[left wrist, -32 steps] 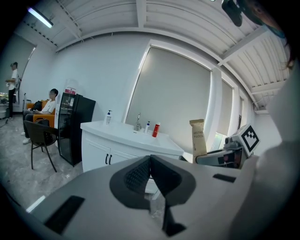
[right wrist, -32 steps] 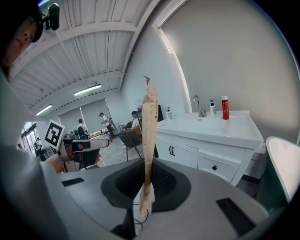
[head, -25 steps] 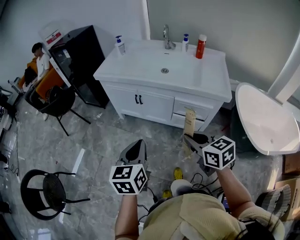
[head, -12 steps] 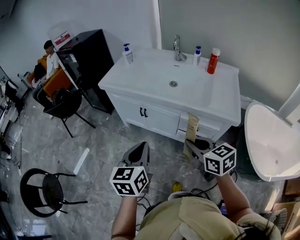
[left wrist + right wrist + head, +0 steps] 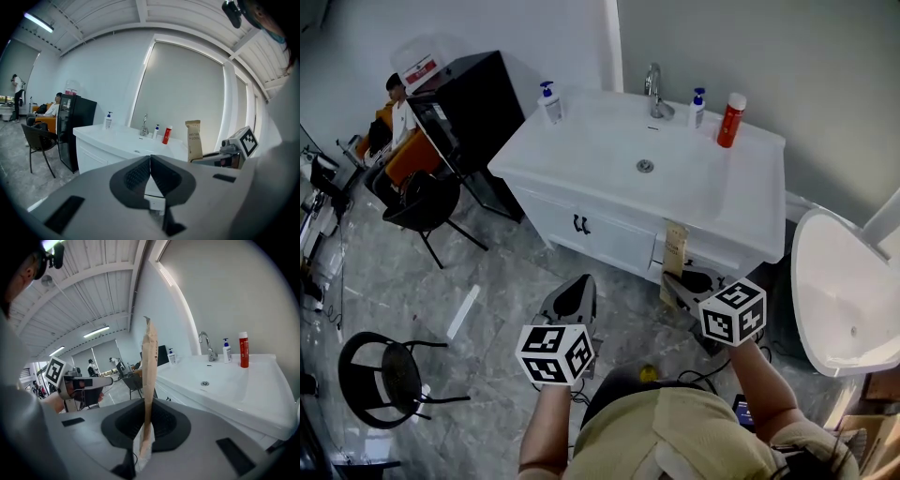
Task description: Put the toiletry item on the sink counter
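Note:
A tall brown paper toothbrush pack [image 5: 674, 251] stands upright in my right gripper [image 5: 684, 279], whose jaws are shut on its lower end. In the right gripper view the pack [image 5: 149, 371] rises edge-on from between the pads, in front of the white sink counter [image 5: 262, 390]. The pack [image 5: 194, 139] also shows in the left gripper view, with the right gripper [image 5: 225, 154] below it. My left gripper [image 5: 572, 298] hangs over the floor to the left, shut with nothing in it [image 5: 150, 164]. The sink counter [image 5: 722, 202] lies just beyond both grippers.
On the counter stand a faucet [image 5: 654, 91], a red bottle [image 5: 730, 120] and two pump bottles [image 5: 549, 102] [image 5: 698, 108]. A black cabinet [image 5: 464, 112], two black chairs [image 5: 422, 202] [image 5: 380, 375] and a seated person [image 5: 394, 117] are at left. A white tub [image 5: 844, 291] stands right.
The sink counter has come nearer and lower in the head view. Both grippers keep their places in front of the body, the right one still holding the pack.

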Tool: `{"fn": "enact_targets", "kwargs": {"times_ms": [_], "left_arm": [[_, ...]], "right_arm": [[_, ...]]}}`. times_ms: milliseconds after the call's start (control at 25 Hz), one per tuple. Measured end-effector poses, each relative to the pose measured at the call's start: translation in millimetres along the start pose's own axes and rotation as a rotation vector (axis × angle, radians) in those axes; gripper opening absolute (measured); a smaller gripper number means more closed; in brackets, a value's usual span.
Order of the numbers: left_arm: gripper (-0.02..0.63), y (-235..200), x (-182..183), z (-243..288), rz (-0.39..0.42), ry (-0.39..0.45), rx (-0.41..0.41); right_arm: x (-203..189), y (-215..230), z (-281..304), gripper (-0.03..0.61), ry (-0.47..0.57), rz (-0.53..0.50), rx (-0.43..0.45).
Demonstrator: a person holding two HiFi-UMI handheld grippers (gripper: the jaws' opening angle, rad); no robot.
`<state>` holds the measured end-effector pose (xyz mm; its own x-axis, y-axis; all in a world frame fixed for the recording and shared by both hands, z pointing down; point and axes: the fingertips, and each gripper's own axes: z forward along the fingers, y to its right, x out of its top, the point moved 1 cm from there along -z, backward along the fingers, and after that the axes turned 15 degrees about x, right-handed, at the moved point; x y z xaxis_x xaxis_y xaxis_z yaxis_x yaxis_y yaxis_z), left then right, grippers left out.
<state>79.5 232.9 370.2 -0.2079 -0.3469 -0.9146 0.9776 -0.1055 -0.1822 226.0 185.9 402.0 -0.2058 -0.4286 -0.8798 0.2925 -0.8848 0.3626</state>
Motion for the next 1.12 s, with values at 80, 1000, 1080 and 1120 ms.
{"fn": "enact_targets", "kwargs": {"times_ms": [80, 1000, 1080, 1120], "left_arm": [[0.038, -3, -3, 3, -0.005, -0.004, 0.007], [0.039, -105, 53, 98, 0.004, -0.022, -0.039], [0.038, -117, 57, 106, 0.002, -0.028, -0.050], [0.038, -124, 59, 111, 0.004, -0.032, -0.052]], "right_arm": [[0, 3, 5, 0.041, -0.011, -0.010, 0.006], [68, 41, 128, 0.041, 0.017, 0.026, -0.008], [75, 45, 142, 0.041, 0.018, 0.024, -0.014], [79, 47, 150, 0.043, 0.020, 0.022, -0.017]]}}
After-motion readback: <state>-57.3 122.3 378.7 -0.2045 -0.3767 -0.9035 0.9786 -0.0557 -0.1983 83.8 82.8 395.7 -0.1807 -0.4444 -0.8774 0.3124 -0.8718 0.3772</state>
